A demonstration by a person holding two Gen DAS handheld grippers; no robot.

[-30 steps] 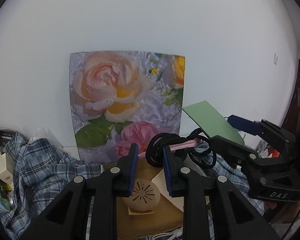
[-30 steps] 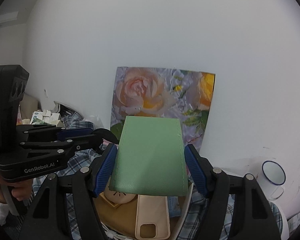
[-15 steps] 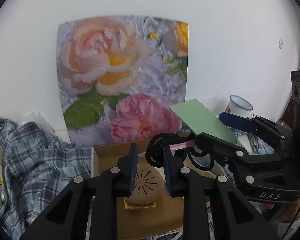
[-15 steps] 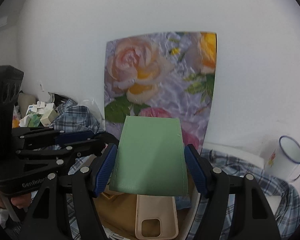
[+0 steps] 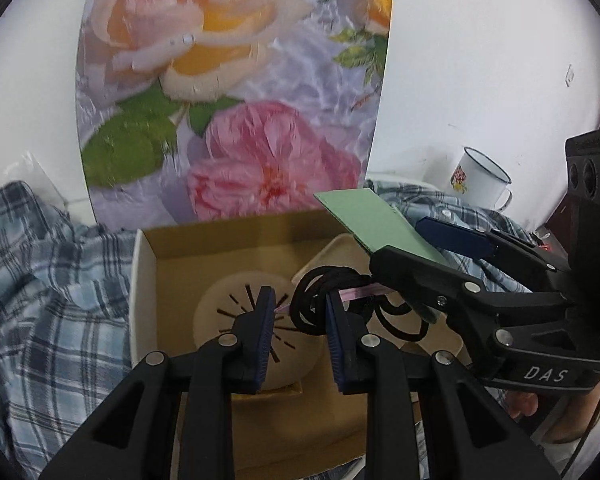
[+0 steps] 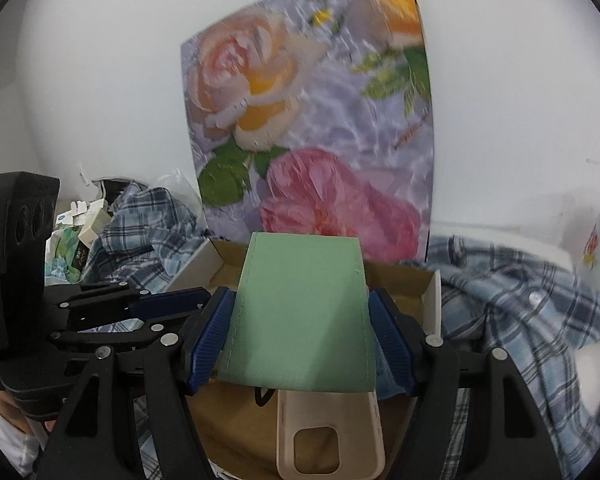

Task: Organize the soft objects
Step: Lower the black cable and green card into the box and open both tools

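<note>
Box, two hand-held grippers, one mug

A bundle of black elastic hair ties on a pink strip hangs above an open brown cardboard box. A flat, stitched, pale green leather sleeve tilts over the box.

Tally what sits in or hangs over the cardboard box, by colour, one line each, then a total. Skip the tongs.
Green: 1, the flat pouch held in the right tongs
Black: 1, the bundle of hair ties on a pink strip, gripped by the left tongs
Beige: 2, the phone case and the round slotted pad
Total: 4
</note>
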